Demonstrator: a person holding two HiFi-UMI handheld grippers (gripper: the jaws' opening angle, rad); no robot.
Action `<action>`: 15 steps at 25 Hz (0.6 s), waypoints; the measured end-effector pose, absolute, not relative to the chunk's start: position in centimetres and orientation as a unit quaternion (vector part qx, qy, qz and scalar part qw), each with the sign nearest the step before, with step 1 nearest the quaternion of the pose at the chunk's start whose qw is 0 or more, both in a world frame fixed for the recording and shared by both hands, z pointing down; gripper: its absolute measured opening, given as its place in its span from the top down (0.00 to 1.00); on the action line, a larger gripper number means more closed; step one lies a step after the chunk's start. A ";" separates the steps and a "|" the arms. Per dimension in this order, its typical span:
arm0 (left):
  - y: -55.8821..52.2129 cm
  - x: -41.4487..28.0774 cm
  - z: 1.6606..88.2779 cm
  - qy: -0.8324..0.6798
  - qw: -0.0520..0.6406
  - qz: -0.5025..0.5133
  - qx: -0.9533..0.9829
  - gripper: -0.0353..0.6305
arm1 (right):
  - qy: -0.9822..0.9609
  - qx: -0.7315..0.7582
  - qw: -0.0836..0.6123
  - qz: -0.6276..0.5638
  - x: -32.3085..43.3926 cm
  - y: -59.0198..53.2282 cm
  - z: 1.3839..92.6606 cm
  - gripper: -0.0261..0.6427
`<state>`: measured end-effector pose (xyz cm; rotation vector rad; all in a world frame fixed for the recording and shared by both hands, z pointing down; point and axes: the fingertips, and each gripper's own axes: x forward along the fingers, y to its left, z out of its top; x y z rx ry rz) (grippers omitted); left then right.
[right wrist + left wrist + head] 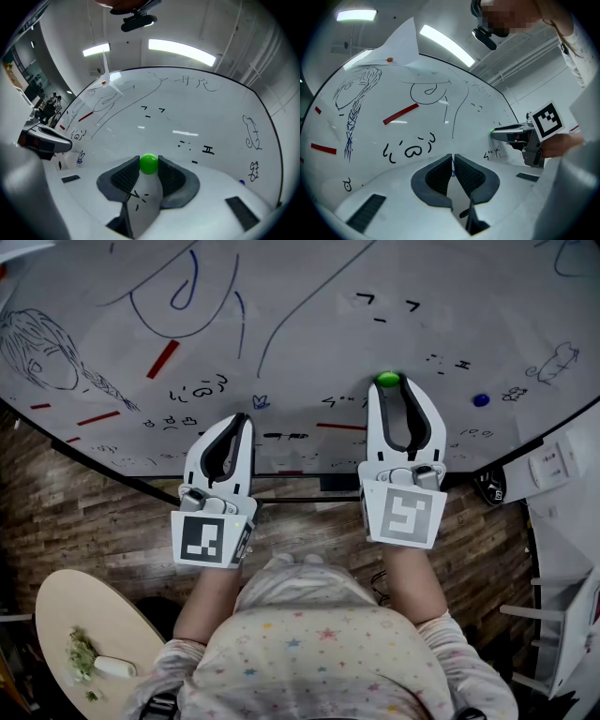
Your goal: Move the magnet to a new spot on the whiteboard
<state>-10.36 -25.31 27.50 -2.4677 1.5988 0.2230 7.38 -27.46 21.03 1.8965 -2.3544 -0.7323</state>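
A small green round magnet (387,380) sits against the whiteboard (309,296), which is covered in pen drawings and marks. My right gripper (394,386) is shut on it, and in the right gripper view the magnet (149,165) is pinched between the two pad tips of that gripper (149,160). My left gripper (241,420) hovers lower left of it, close to the board, shut with nothing between its pads. In the left gripper view those jaws (452,160) meet in front of a small blue scribble, and the right gripper (506,133) shows at the right with a green glint at its tip.
A blue magnet (481,399) sits to the right of the green one. Red strips (162,359) lie on the board's left half. Below the board's edge are a wooden floor and a round table (56,610) at lower left; white shelving (562,615) stands at right.
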 end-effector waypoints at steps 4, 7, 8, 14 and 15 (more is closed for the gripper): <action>-25.2 -10.4 27.5 0.539 0.098 0.076 -0.833 0.91 | -0.757 0.610 0.018 -0.235 7.4 -27.4 21.1 0.78; -25.2 -10.4 27.4 0.539 0.098 0.076 -0.833 0.91 | -0.757 0.610 0.019 -0.232 7.5 -27.4 21.2 0.78; -25.2 -10.5 27.4 0.539 0.098 0.076 -0.833 0.91 | -0.757 0.611 0.020 -0.231 7.5 -27.4 21.2 0.78; -25.1 -10.6 27.5 0.540 0.098 0.075 -0.833 0.91 | -0.755 0.611 0.012 -0.237 7.5 -27.0 20.9 0.78; -25.1 -10.6 27.5 0.540 0.098 0.075 -0.833 0.91 | -0.755 0.610 0.012 -0.241 7.4 -26.8 20.8 0.78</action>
